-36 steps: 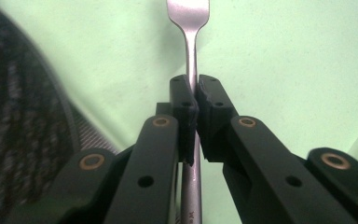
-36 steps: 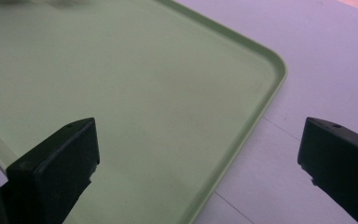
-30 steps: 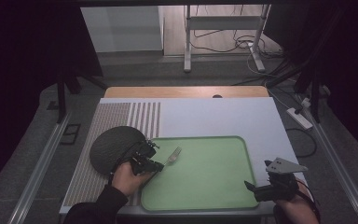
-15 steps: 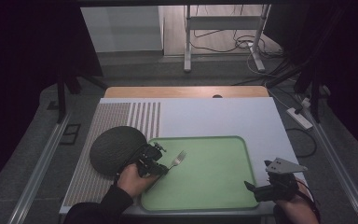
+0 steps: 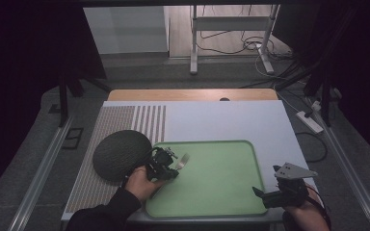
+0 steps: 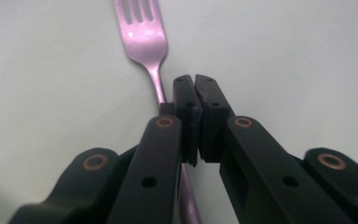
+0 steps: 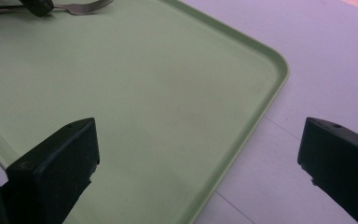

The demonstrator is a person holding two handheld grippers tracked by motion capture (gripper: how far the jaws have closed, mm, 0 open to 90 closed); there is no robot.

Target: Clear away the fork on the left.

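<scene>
High view: the left gripper (image 5: 169,166) sits over the near-left part of the green tray (image 5: 221,192), held by the person's left hand (image 5: 139,183); the fork (image 5: 182,162) lies on the tray surface with its tines pointing away toward the tray's far edge; a dark round mat (image 5: 118,154) lies just left of the tray, on the striped area of the white table (image 5: 231,120). Left gripper view: the jaws stand pressed together, pad against pad, having just been closing; the fork (image 6: 147,42) runs along the left side of the jaws and its handle passes beneath the left jaw; nothing sits between the pads, so the fork is beside the grip, not in it; whether the jaw touches the handle cannot be told. Right gripper view: the right gripper (image 7: 198,158) holds its jaws wide apart with nothing between them, above the tray's rounded corner (image 7: 261,88); the fork (image 7: 81,7) shows at the far end of the tray. High view: the right gripper (image 5: 279,195) rests at the tray's near-right corner, well apart from the fork.
</scene>
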